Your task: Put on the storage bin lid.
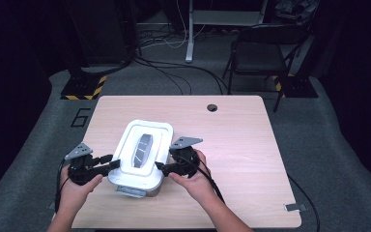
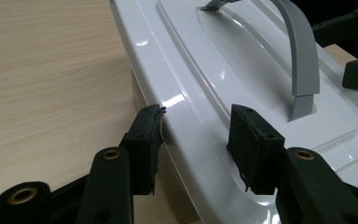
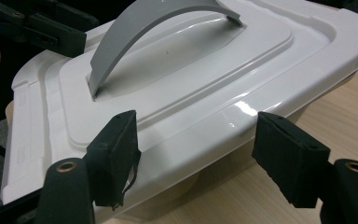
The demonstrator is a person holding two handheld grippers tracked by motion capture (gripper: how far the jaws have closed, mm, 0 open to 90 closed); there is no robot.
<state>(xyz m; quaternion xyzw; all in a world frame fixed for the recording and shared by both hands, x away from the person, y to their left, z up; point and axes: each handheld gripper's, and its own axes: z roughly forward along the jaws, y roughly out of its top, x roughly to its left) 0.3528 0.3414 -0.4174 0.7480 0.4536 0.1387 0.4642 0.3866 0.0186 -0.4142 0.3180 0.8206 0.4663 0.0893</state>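
Our left gripper [image 2: 196,135] straddled the white lid's [image 2: 261,93] left rim, jaws apart and not clamping; our right gripper [image 3: 196,158] stood likewise open at the opposite rim. The lidded white container [image 1: 142,154], grey handle [image 1: 144,147] uppermost, sat on the wooden table [image 1: 241,159] between them.

White lidded container [image 3: 205,84], grey arched handle [image 3: 140,28], black jaws apart astride its rim, wooden table [image 3: 345,112]
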